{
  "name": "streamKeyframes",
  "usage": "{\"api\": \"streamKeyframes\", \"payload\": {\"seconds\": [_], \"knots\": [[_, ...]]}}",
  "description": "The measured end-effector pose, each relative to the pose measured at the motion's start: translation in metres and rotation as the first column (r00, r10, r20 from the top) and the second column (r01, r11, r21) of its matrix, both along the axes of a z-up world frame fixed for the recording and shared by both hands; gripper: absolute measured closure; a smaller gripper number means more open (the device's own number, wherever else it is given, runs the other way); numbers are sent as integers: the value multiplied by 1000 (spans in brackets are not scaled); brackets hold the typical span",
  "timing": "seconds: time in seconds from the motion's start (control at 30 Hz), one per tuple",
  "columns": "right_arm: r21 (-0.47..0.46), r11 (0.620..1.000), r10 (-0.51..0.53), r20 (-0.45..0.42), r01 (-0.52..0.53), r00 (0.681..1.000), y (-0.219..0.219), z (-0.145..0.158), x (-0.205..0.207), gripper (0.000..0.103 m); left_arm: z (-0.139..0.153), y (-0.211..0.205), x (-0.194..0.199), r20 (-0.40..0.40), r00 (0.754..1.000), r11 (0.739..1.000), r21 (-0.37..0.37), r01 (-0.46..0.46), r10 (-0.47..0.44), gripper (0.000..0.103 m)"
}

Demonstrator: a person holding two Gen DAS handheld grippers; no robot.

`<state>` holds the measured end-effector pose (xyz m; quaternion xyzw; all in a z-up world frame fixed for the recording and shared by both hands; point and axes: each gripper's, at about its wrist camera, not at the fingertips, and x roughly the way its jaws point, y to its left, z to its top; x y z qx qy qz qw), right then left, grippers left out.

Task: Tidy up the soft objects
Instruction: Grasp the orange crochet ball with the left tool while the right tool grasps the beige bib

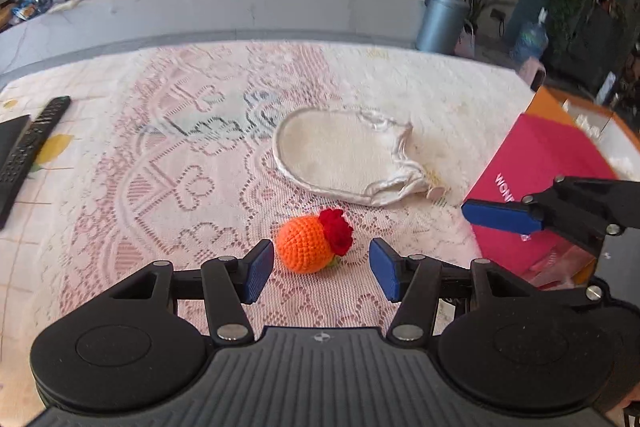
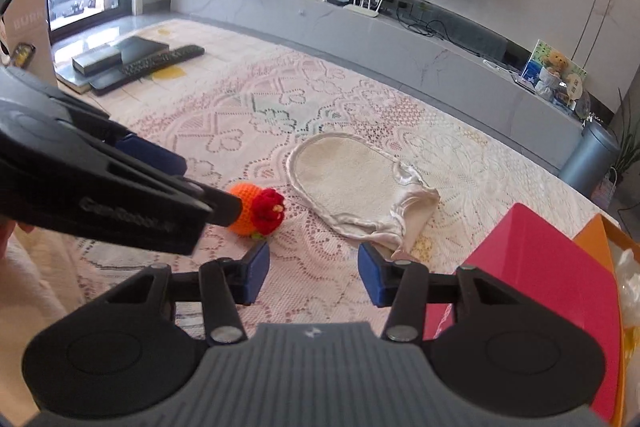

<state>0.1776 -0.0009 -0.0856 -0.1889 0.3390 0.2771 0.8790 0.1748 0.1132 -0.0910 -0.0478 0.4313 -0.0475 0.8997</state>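
An orange crocheted ball with a red flower (image 1: 308, 243) lies on the lace tablecloth, just ahead of and between the fingers of my open left gripper (image 1: 322, 269). It also shows in the right wrist view (image 2: 260, 211), partly hidden by the left gripper's body. A cream bath mitt with satin trim (image 1: 344, 157) lies flat beyond it, also in the right wrist view (image 2: 352, 183). My right gripper (image 2: 314, 273) is open and empty, just short of the mitt's cuff. One of its blue fingers (image 1: 500, 217) shows at right in the left wrist view.
A pink box (image 1: 536, 187) stands at the right, with an orange tray edge (image 2: 596, 243) behind it. A remote (image 1: 28, 151) and black flat devices (image 2: 120, 57) lie at the far left. A grey TV bench (image 2: 400, 39) runs behind the table.
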Motion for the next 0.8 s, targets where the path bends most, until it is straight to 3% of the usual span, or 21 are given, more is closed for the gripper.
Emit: {"api": "streamKeyframes", "payload": {"seconds": [0.27, 0.37, 0.47, 0.7, 0.8], "knots": [[-26, 1000, -5, -27, 5, 1000, 10, -19, 19, 55, -22, -5, 25, -31, 999, 999, 33, 43, -42, 38], [-29, 999, -15, -31, 14, 999, 11, -21, 22, 54, -26, -3, 27, -27, 999, 998, 48, 40, -39, 48], [-32, 999, -22, -23, 21, 999, 13, -21, 27, 53, -27, 1, 28, -15, 999, 999, 30, 31, -30, 49], [-4, 997, -77, -27, 77, 997, 22, -21, 39, 53, -10, 22, 21, 100, 990, 995, -1, -100, 99, 50], [4, 996, -90, -25, 90, 996, 32, -23, 45, 52, -9, 38, 20, 104, 978, 983, -8, -184, 183, 50]]}}
